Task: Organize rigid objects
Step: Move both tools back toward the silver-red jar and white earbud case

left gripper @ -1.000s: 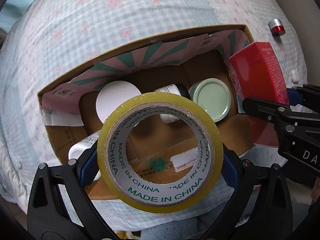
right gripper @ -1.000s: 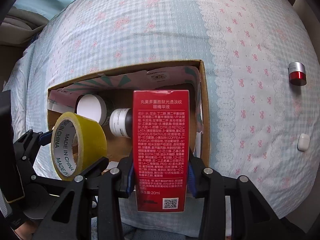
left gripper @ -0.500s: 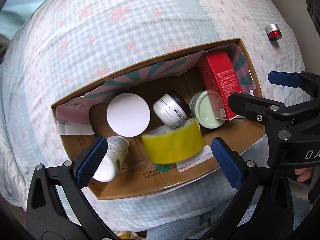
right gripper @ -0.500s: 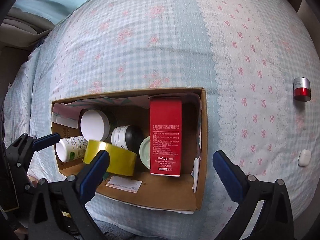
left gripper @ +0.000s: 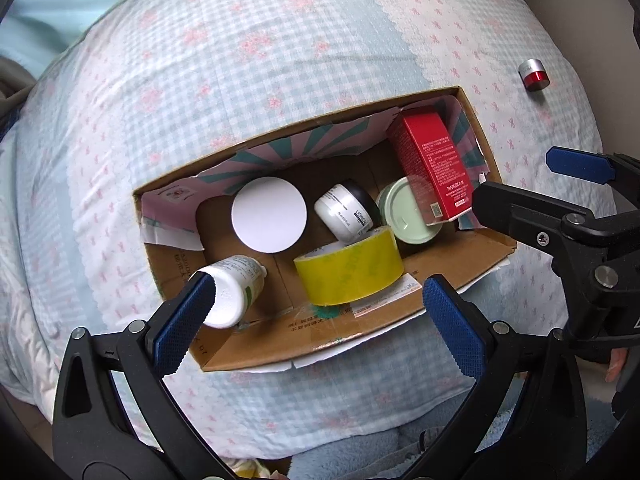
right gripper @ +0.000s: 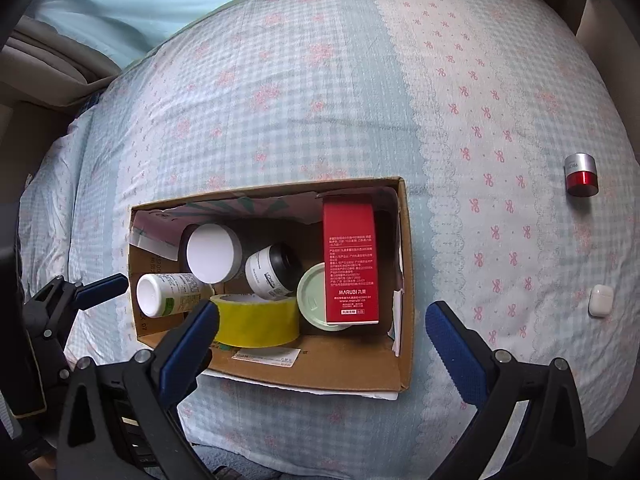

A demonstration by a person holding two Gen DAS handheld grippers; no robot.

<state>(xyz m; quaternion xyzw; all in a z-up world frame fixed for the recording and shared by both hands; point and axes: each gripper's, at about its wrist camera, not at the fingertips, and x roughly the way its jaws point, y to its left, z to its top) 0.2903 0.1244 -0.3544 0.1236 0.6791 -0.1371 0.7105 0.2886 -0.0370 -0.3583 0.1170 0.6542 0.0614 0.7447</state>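
An open cardboard box [left gripper: 452, 256] [right gripper: 405, 264] lies on the bed. Inside are a yellow tape roll [left gripper: 348, 270] [right gripper: 256, 322], a red carton [left gripper: 434, 168] [right gripper: 350, 264] leaning on a pale green lid [left gripper: 404, 216] [right gripper: 310, 300], a white-lidded jar [left gripper: 269, 219] [right gripper: 211, 252], a black-and-white jar [left gripper: 348, 214] [right gripper: 270, 270] and a white bottle [left gripper: 230, 294] [right gripper: 168, 294]. My left gripper [left gripper: 316, 320] is open and empty above the box's near edge. My right gripper [right gripper: 322, 340] is open and empty, also near that edge.
A red and silver jar [left gripper: 534, 75] [right gripper: 581, 176] and a small white earbud case [right gripper: 601, 301] lie on the checked bedspread [right gripper: 320, 100] to the right of the box. The bed edge runs close below the box.
Both grippers opened and let go: the tape roll and the red carton dropped into the box. Both grippers then drew back and up from the box.
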